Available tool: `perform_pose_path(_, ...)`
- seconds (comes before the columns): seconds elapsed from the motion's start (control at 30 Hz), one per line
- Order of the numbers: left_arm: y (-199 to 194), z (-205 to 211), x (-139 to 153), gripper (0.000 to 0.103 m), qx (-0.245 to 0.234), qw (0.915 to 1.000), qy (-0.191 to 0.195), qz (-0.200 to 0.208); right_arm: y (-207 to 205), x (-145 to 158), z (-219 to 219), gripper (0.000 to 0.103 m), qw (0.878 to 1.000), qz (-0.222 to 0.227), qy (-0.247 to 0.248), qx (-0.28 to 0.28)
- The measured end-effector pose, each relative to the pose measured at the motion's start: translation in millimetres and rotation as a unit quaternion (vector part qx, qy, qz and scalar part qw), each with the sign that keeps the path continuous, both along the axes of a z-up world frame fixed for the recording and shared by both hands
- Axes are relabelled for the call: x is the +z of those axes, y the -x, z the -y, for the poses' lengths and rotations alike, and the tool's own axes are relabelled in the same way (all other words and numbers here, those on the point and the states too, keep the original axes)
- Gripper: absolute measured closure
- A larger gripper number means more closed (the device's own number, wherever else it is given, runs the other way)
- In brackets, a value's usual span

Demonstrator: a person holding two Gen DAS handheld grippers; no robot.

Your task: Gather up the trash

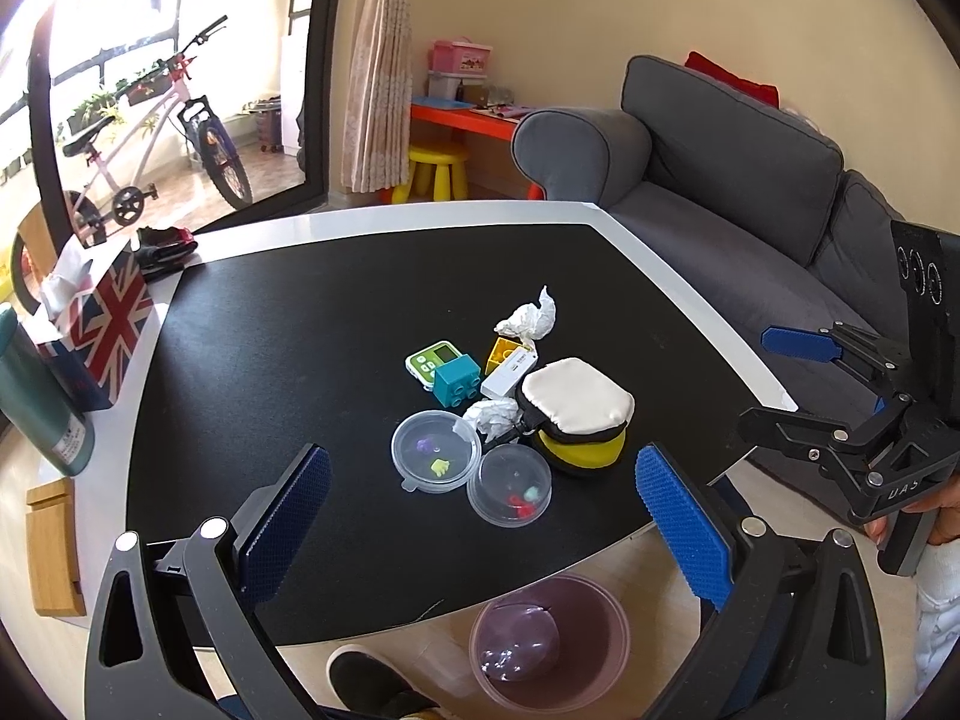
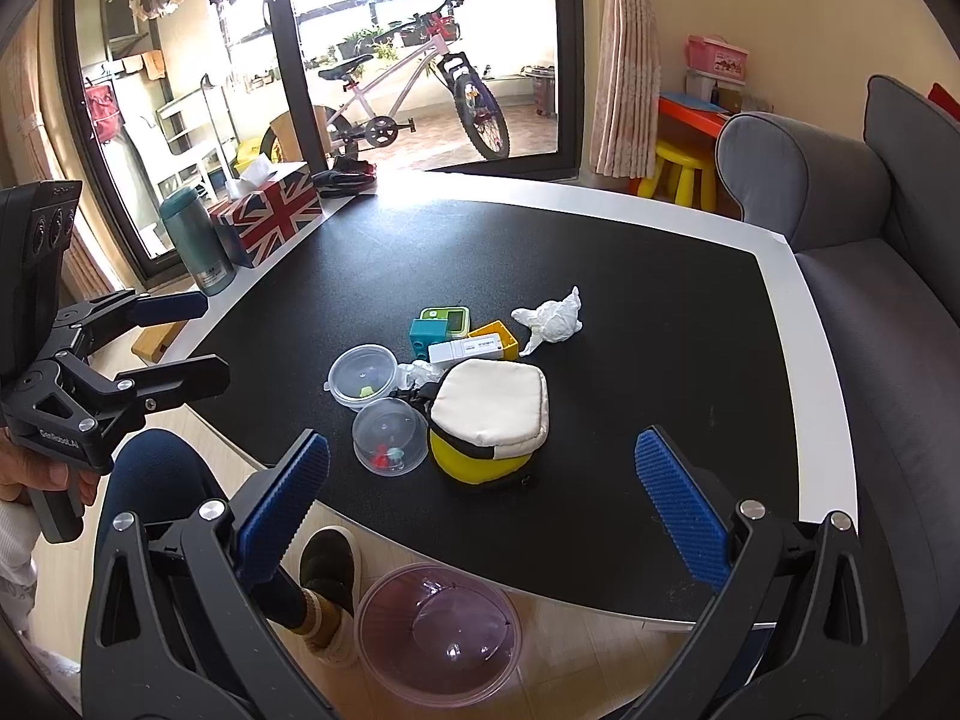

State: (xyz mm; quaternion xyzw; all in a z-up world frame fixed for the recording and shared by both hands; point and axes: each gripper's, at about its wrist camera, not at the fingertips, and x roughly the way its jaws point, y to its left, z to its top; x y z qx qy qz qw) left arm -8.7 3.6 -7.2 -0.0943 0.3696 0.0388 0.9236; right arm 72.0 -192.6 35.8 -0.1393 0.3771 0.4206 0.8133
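Two crumpled white tissues lie among clutter on the black table [image 1: 270, 330] [image 2: 660, 312]. The larger tissue [image 1: 529, 319] [image 2: 552, 318] sits at the far side of the pile. The smaller tissue [image 1: 493, 417] [image 2: 418, 371] is wedged between a clear lidded cup and the yellow pouch [image 1: 576, 414] [image 2: 489, 420]. A pink bin [image 1: 549, 639] [image 2: 438, 630] stands on the floor below the near table edge. My left gripper [image 1: 480, 516] [image 2: 192, 336] hovers open over the near edge, empty. My right gripper [image 2: 480, 510] [image 1: 774, 378] is open too, empty, at the table's right.
Clear lidded cups [image 1: 435, 450] [image 1: 509, 492], a teal block [image 1: 457, 381], a yellow block [image 1: 507, 354], a green timer [image 1: 429, 360] and a white stick [image 1: 509, 373] crowd the pile. A flag tissue box [image 1: 102, 324] and green bottle [image 1: 42, 402] stand left. A grey sofa [image 1: 750, 180] lies right.
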Motion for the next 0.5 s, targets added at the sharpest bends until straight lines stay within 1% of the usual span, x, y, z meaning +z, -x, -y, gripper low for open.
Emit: perform_pose_path(0.5, -0.5, 1.4, -1.0, 0.006, -0.002, 1.0000, -0.002, 0.000, 0.3, -0.5, 0.1, 0.003, 1.000, 0.000, 0.000, 0.000)
